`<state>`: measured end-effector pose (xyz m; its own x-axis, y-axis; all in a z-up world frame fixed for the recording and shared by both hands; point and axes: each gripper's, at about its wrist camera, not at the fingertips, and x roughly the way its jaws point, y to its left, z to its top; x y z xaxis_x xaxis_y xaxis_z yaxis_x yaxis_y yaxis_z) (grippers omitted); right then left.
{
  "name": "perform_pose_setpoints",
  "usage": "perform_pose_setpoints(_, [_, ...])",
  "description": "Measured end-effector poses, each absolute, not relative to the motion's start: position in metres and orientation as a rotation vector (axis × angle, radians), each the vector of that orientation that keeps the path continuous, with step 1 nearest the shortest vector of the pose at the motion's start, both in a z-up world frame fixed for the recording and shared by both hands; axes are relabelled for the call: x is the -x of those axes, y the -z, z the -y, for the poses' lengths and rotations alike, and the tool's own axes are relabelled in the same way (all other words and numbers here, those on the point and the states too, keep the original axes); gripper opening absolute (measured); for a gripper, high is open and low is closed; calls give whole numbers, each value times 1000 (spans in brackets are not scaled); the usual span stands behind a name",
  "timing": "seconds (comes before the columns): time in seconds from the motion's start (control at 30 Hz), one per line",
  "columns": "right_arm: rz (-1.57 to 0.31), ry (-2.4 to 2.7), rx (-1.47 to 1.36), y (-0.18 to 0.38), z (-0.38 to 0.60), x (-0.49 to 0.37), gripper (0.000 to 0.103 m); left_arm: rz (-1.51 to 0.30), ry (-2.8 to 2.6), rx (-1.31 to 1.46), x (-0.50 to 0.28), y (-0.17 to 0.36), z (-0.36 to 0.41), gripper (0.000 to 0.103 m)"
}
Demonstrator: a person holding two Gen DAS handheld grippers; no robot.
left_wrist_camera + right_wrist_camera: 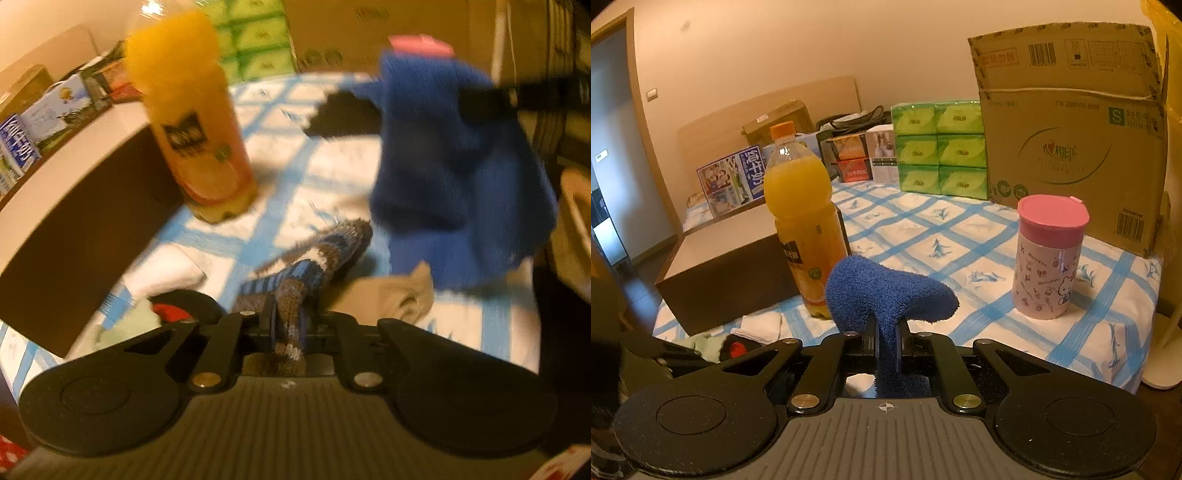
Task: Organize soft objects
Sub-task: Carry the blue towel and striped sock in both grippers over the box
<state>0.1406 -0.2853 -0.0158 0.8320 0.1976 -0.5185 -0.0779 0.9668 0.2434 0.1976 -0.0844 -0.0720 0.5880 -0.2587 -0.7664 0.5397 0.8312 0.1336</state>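
Blue towel (pixel 886 291) hangs pinched in the right gripper (pixel 886 339) above the bed (pixel 979 236), while the left gripper (pixel 288 321) clamps a striped sock (pixel 295 273), apparently for sorting.

A striped blue-and-brown knit sock (pixel 295 280) droops forward over the checkered cloth; a fuzzy blue sock (pixel 886 291) hangs raised.

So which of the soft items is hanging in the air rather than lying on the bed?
The blue towel, clamped in the right gripper. The striped knit sock and beige cloth lie on the checked sheet.
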Motion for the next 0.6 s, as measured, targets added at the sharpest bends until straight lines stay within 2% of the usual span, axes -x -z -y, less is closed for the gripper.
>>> perform_pose_setpoints(0.23, [-536,-171,-214,-2,290,-149,8,-762,445,-144,-205,22,42,10])
perform_pose_setpoints(0.6, [-462,-273,-201,-44,309,-186,8,-660,350,-30,-219,-42,-6,10])
